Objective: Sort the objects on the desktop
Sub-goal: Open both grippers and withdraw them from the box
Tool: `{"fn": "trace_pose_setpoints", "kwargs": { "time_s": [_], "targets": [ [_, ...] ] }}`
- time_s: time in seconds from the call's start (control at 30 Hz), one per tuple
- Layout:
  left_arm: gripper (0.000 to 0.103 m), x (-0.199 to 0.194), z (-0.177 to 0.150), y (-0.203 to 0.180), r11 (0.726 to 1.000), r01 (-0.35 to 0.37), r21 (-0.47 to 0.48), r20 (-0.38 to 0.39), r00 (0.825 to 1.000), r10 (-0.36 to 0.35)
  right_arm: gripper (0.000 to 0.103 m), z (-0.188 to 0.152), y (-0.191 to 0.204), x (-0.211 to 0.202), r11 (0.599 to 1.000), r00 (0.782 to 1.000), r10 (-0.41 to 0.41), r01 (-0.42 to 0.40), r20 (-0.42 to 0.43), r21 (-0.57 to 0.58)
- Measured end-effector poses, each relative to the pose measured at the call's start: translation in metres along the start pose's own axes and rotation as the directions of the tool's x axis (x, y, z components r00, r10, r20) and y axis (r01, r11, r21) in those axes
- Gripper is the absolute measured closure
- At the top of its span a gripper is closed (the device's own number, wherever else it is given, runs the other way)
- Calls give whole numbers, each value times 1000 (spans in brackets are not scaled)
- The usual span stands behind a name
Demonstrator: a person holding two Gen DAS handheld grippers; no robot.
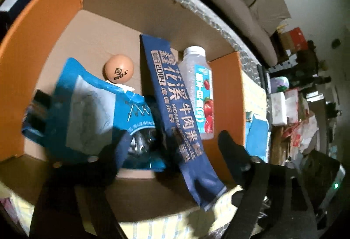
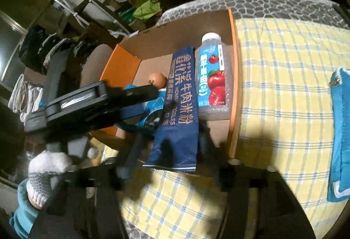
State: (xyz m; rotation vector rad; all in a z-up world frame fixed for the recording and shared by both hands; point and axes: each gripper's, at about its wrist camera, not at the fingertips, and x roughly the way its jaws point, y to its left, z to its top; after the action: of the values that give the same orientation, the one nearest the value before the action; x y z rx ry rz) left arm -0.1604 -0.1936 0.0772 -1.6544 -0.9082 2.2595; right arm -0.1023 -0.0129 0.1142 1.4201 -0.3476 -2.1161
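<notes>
An open cardboard box (image 1: 105, 27) with orange flaps holds an orange ball (image 1: 118, 68), a light blue pouch (image 1: 87, 108), a dark blue noodle packet (image 1: 175, 108) and a clear apple drink bottle (image 1: 198, 90). The noodle packet leans over the box's front edge. My left gripper (image 1: 170, 147) is open over the box, with the pouch and the packet between its fingers. My right gripper (image 2: 170, 142) is open around the packet's (image 2: 177, 108) lower end at the box (image 2: 233, 64) front. The bottle (image 2: 213, 77) and ball (image 2: 157, 79) show there too.
The box stands on a yellow checked cloth (image 2: 284, 86). A blue zip pouch (image 2: 341, 136) lies on the cloth at the right. The left gripper's black body (image 2: 87, 103) and a gloved hand (image 2: 47, 171) are at the left. Sofa and clutter lie beyond.
</notes>
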Motion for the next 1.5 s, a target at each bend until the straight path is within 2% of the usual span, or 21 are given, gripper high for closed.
{"fn": "trace_pose_setpoints", "kwargs": {
  "time_s": [0.03,0.13,0.47,0.6,0.9,1.23,1.5],
  "targets": [
    [12,-7,-3,-1,1000,-3,8,9,1000,3,23,-1,2,-3,1000,1000,-10,10,9,-7],
    [9,-25,-14,-3,1000,-15,24,26,1000,14,19,-5,7,-12,999,999,-40,40,34,-20],
    [5,-66,-49,-9,996,-30,88,54,998,25,17,-21,21,-38,993,992,-108,111,67,-47],
    [5,-77,-69,-12,990,-62,125,69,996,54,17,-34,24,-45,986,987,-148,152,66,-61],
    [3,-92,-104,-16,983,-84,161,82,994,71,17,-65,36,-64,959,960,-264,271,92,-82],
    [1,-104,-132,-35,966,-122,230,103,990,100,17,-90,36,-90,944,942,-311,321,127,-71],
    [0,-91,-153,-63,946,-126,298,81,991,106,17,-105,16,-105,946,939,-315,322,139,-36]
  ]
}}
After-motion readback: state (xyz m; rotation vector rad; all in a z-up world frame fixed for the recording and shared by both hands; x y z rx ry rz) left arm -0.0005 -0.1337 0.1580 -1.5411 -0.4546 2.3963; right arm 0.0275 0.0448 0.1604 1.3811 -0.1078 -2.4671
